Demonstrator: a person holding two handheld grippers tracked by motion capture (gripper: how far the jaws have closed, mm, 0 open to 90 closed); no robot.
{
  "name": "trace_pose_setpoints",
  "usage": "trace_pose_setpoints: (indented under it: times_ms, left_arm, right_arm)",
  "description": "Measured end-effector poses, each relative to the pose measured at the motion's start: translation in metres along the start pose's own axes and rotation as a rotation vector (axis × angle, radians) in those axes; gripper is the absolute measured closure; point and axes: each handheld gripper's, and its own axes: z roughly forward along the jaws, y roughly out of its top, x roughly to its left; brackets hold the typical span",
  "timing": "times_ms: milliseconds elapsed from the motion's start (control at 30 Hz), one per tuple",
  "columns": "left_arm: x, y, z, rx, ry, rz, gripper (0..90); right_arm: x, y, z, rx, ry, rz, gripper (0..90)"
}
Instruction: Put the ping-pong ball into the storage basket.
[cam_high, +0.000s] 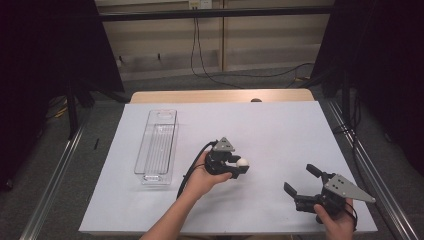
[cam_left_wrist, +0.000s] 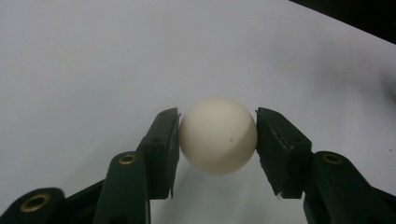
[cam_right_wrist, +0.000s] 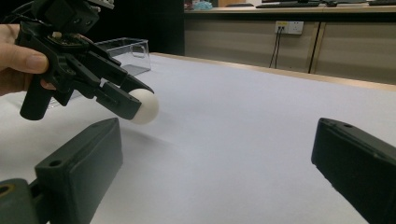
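Near the middle of the high view, the left gripper (cam_high: 239, 167) is clamping a white ball (cam_high: 243, 163) between its two jaws, the pads pressing on opposite sides of it. In the right gripper view the ball (cam_right_wrist: 143, 106) is hanging just clear of the white table cover (cam_right_wrist: 243, 121). At the lower right of the high view, the right gripper (cam_high: 301, 181) is resting with its jaws spread wide, holding nothing. A clear plastic bin (cam_high: 157, 147) is sitting left of centre.
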Motion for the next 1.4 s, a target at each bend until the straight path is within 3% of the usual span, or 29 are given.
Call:
trace_pose_setpoints:
  times_ms: [600,633,933,1400]
  left_arm:
    - [0.012,-0.002,-0.019,-0.036,0.02,-0.046,50.7]
    - [0.013,-0.002,-0.021,-0.016,0.027,-0.033,50.7]
    - [0.016,-0.003,-0.027,-0.033,0.034,-0.056,50.8]
    - [0.022,-0.004,-0.037,-0.011,0.056,-0.065,50.8]
  right_arm:
    - [0.0,0.0,0.001,-0.001,0.0,-0.001,1.6]
    - [0.0,0.0,0.001,-0.001,-0.001,0.0,1.5]
    - [0.0,0.0,0.0,0.001,0.007,-0.008,1.6]
    - [0.0,0.001,0.0,-0.003,0.008,-0.001,1.5]
